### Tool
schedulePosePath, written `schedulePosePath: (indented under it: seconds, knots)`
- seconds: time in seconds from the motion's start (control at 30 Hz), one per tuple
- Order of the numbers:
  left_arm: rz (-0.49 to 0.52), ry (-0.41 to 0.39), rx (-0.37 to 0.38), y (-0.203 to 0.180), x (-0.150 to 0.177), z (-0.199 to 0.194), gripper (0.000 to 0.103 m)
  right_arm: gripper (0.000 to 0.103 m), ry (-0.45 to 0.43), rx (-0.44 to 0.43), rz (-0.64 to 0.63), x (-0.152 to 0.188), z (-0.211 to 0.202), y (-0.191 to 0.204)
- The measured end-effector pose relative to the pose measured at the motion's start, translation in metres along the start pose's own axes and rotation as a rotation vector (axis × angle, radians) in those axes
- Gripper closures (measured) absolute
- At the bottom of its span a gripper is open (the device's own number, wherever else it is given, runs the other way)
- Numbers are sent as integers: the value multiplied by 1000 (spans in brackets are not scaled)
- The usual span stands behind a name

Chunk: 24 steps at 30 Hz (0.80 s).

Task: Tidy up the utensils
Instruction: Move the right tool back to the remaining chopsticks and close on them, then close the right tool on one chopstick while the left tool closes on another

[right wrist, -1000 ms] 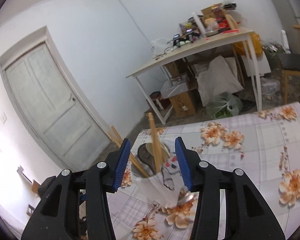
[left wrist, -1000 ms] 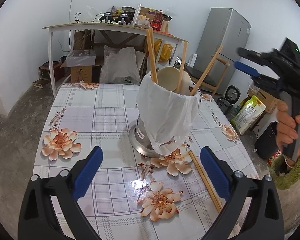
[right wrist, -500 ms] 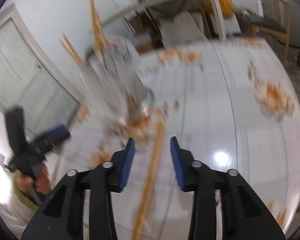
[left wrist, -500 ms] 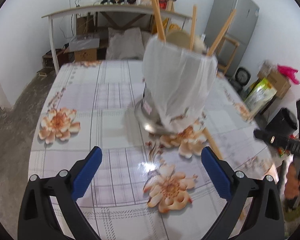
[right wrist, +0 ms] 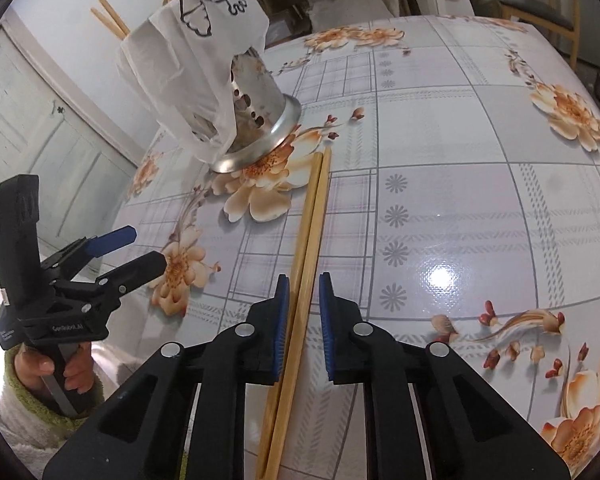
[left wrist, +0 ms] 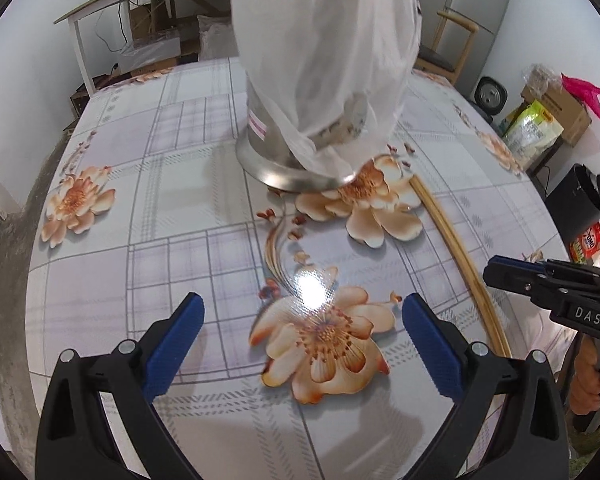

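We see the 2 chopsticks (right wrist: 306, 240) lying lengthwise between our right gripper (right wrist: 303, 320)'s just-closing fingers, not yet pinched, while the left gripper (left wrist: 300, 344) hangs spread, farther off.

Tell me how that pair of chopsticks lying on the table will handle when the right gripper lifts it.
The chopsticks look like thin, stiff wood, so probably light and unbending. The right gripper, whose jaws have just been closing, straddles them near one end, so the long free end may droop. Two loose sticks on a glossy table could slide or separate.
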<state>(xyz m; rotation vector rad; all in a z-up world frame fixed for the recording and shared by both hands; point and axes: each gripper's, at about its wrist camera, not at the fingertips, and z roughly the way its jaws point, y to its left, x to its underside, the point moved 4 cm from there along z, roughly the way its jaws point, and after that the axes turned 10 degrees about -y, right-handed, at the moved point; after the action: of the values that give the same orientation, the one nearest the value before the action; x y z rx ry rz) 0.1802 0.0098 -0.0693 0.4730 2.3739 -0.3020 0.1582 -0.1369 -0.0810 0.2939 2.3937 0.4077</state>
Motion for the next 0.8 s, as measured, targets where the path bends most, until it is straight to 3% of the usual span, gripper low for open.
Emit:
schedulePosePath:
  seconds: [0.37, 0.57, 0.8]
  knots:
    - [13, 33, -9, -7, 4, 11, 6, 95, 4, 61, -63, 4, 6, 3]
    - [7, 36, -9, -5, 4, 12, 6, 97, -17, 163, -168, 4, 7, 9]
    - [31, 20, 37, -18, -3, 13, 6, 99, -47, 233, -74, 0, -12, -36]
